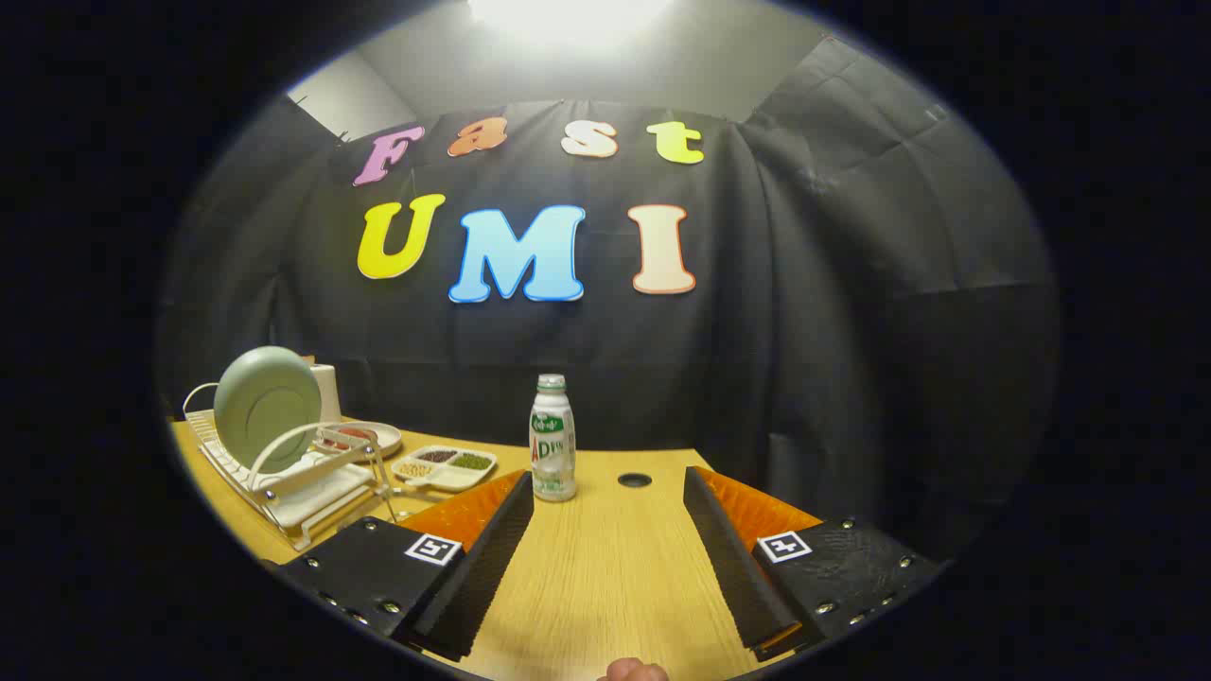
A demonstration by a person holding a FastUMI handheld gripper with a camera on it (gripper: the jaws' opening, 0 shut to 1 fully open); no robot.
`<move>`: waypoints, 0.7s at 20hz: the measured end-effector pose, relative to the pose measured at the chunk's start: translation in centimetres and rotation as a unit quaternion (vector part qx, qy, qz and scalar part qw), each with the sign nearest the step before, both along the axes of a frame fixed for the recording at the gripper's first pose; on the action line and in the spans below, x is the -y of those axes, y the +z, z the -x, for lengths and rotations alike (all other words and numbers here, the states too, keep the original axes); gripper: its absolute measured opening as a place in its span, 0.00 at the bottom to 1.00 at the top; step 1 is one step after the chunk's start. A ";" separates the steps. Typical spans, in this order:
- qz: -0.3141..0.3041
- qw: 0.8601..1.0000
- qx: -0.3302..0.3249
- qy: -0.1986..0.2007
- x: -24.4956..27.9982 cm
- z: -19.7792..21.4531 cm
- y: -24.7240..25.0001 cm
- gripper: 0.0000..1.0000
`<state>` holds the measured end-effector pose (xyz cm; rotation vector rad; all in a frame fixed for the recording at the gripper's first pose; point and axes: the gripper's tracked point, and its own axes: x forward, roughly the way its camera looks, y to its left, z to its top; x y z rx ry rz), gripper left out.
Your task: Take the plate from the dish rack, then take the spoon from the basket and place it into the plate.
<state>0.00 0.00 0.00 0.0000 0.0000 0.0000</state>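
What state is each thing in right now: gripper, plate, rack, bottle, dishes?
Gripper: open, fingers spread wide over bare table, holding nothing.
Plate: standing on edge in the dish rack, not yet taken.
Dish rack: on the table beyond the left finger, holding the plate.
Bottle: upright, capped, just ahead of the fingers.
Divided dish: flat on the table, compartments filled.
Round dish: flat behind the rack, contents unclear.

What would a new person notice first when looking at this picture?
Probably the pale green plate, standing upright in the white dish rack to the left, beyond the fingers. Next, the small bottle standing on the wooden table, just ahead of the open gripper, nearer its left finger.
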 end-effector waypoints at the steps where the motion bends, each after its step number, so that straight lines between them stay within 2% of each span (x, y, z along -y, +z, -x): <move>1: 0.002 1.000 0.005 0.004 -0.5 0.0 1.9 0.98; 7: -0.014 1.000 0.014 -0.002 -5.1 1.2 11.9 0.98; 11: -0.022 1.000 0.015 0.010 -10.0 2.6 16.6 0.98; 14: -0.026 0.999 0.009 0.023 -13.4 2.9 18.0 0.98</move>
